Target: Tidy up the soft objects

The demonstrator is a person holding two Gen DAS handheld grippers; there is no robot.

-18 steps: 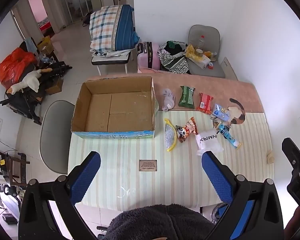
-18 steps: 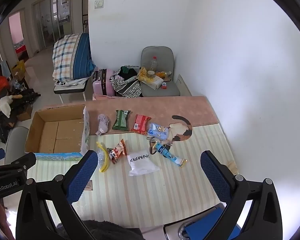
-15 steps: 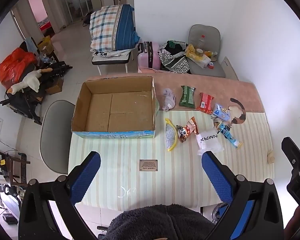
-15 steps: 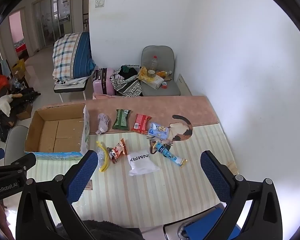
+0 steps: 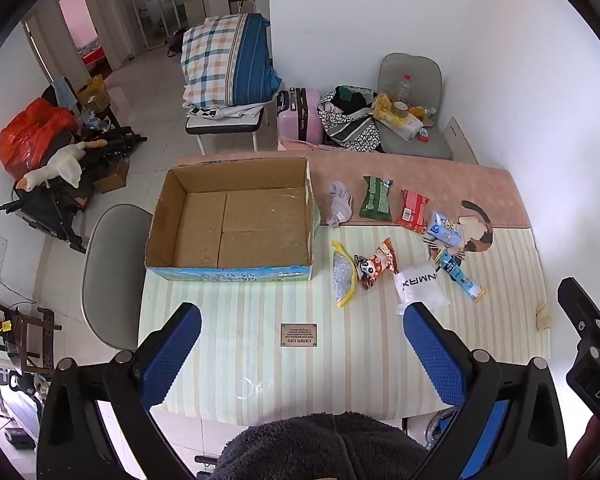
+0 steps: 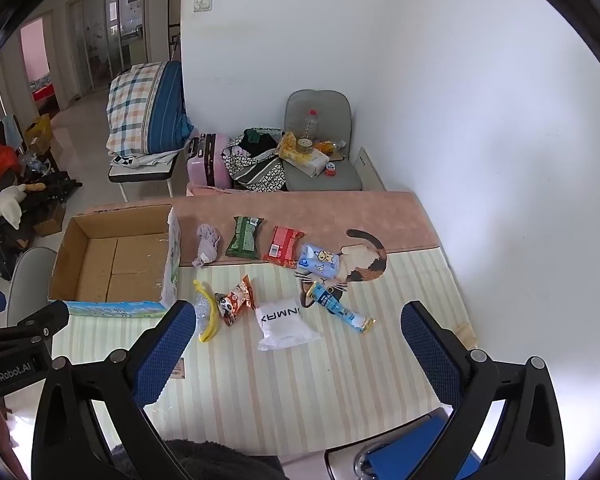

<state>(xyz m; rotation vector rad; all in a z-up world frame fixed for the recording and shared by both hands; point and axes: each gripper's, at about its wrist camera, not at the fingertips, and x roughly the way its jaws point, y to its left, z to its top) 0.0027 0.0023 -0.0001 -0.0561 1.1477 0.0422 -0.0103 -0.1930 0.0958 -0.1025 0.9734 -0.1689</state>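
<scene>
Cardboard, open-topped and empty — the brown box [image 5: 236, 224] is set on the striped desk [image 5: 260, 360], soft packets [image 6: 284, 322] scattered beside it; left gripper [image 5: 300, 354] and right gripper [image 6: 296, 354] are held above, jaws wide apart.

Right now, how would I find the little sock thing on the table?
Start at the big open cardboard box. Just past its right wall, on the pink strip of the table mat, lies the crumpled sock. It is pale lilac cloth; its neighbours are shiny printed packets.

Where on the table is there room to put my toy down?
The near striped part of the table, in front of the white packet, is bare. The cardboard box is empty too. Beside the box it is crowded with snack packets.
</scene>
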